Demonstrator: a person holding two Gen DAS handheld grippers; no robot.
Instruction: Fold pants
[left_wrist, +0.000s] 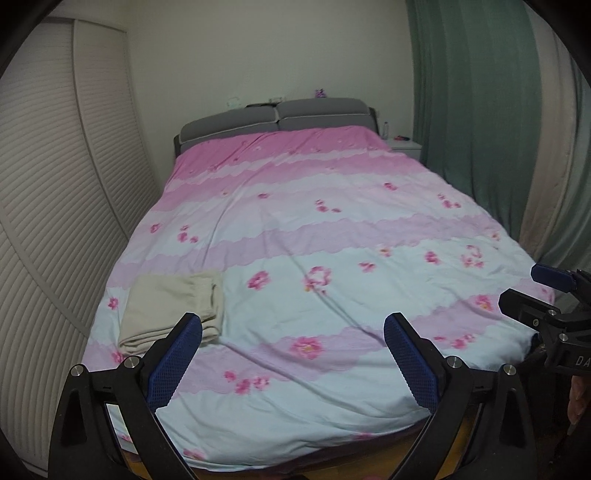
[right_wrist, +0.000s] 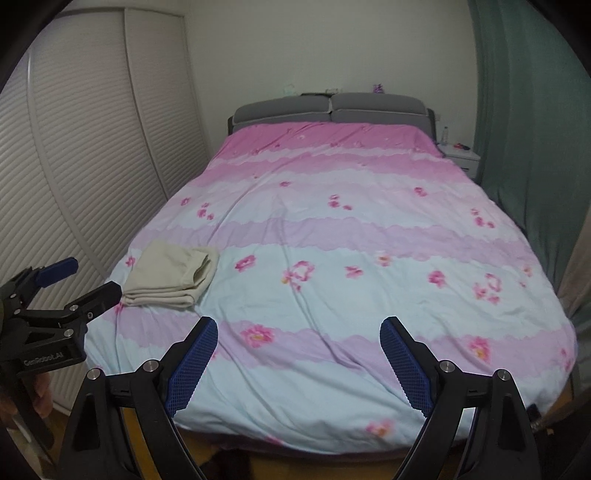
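The cream pants (left_wrist: 173, 306) lie folded into a flat stack on the near left part of the bed (left_wrist: 332, 229); they also show in the right wrist view (right_wrist: 171, 275). My left gripper (left_wrist: 293, 328) is open and empty, held above the foot of the bed, just right of the stack. My right gripper (right_wrist: 298, 330) is open and empty above the bed's foot edge. Each gripper shows from the side in the other's view: the right one (left_wrist: 532, 288) and the left one (right_wrist: 90, 277).
The bed has a pink and pale blue flowered cover and a grey headboard (right_wrist: 328, 107). A white slatted wardrobe (left_wrist: 55, 203) stands close on the left. Green curtains (left_wrist: 480, 110) hang on the right. A white nightstand (right_wrist: 461, 155) sits by the headboard.
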